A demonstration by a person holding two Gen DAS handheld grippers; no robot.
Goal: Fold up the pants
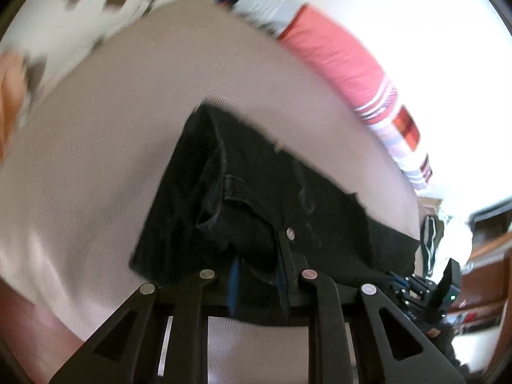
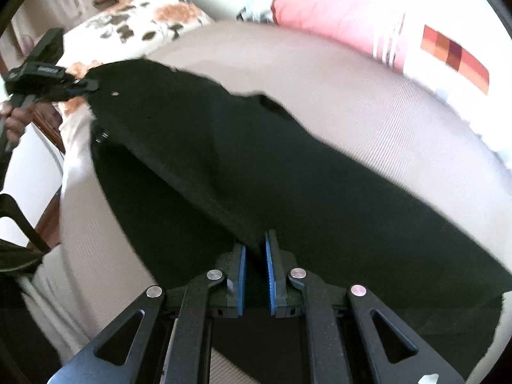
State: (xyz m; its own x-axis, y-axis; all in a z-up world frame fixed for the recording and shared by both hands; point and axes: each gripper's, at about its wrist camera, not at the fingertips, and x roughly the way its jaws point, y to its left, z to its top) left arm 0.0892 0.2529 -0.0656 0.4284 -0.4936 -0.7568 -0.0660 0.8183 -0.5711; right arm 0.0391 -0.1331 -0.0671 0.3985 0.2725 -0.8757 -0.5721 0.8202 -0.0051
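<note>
Black pants [image 1: 256, 176] hang stretched above a beige bed sheet [image 1: 96, 144]. In the left wrist view my left gripper [image 1: 257, 256] is shut on the waistband, beside the metal button [image 1: 290, 233]. The cloth covers most of its blue pads. My right gripper [image 1: 403, 280] shows at the lower right, at the pants' far edge. In the right wrist view my right gripper [image 2: 256, 243] is shut on a fold of the black pants [image 2: 256, 160] between its blue pads. Far left there, my left gripper [image 2: 86, 84] clamps the waist corner, with a hand [image 2: 16, 121] holding it.
A pink pillow [image 2: 336, 16] with striped ends lies along the far side of the bed sheet [image 2: 352, 96]. A floral blanket [image 2: 144, 22] sits at the far left corner. A dark striped garment [image 1: 430, 240] and wooden furniture [image 1: 486, 272] are beyond the bed's edge.
</note>
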